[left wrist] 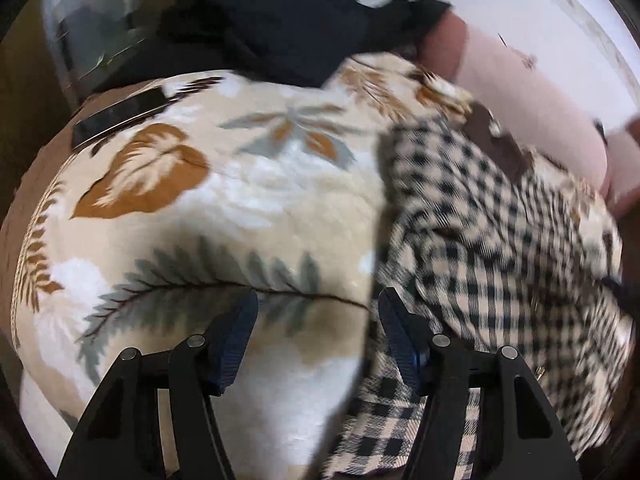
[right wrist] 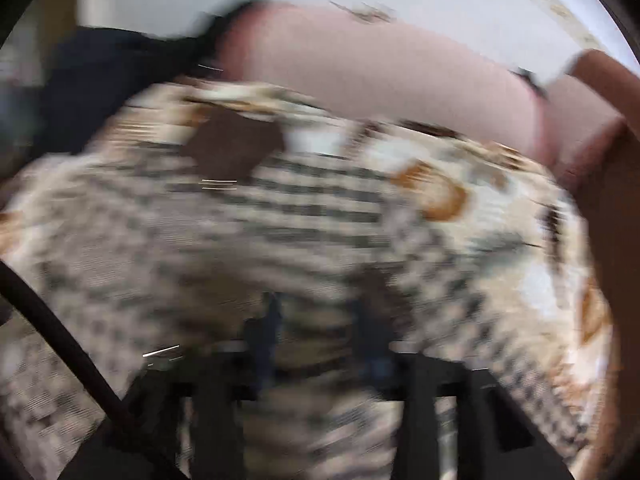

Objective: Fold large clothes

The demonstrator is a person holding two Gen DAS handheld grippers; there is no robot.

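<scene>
A beige-and-black checked garment point(left wrist: 480, 240) lies crumpled on a cream leaf-print blanket point(left wrist: 192, 208), filling the right half of the left wrist view. My left gripper point(left wrist: 318, 320) hangs open just above the blanket. Its right finger point(left wrist: 400, 336) is over the garment's left edge, and nothing sits between the pads. The right wrist view is badly blurred. There the checked garment point(right wrist: 240, 240) with a brown collar patch point(right wrist: 236, 148) spreads under my right gripper point(right wrist: 320, 320). Its fingers stand apart, and I see no cloth pinched between them.
A dark navy garment point(left wrist: 272, 32) is heaped at the blanket's far edge. A flat black object point(left wrist: 120, 116) lies at the far left of the blanket. A pink bolster point(left wrist: 520, 100) runs along the back by a white wall. A black cord point(right wrist: 60, 340) crosses the right view's lower left.
</scene>
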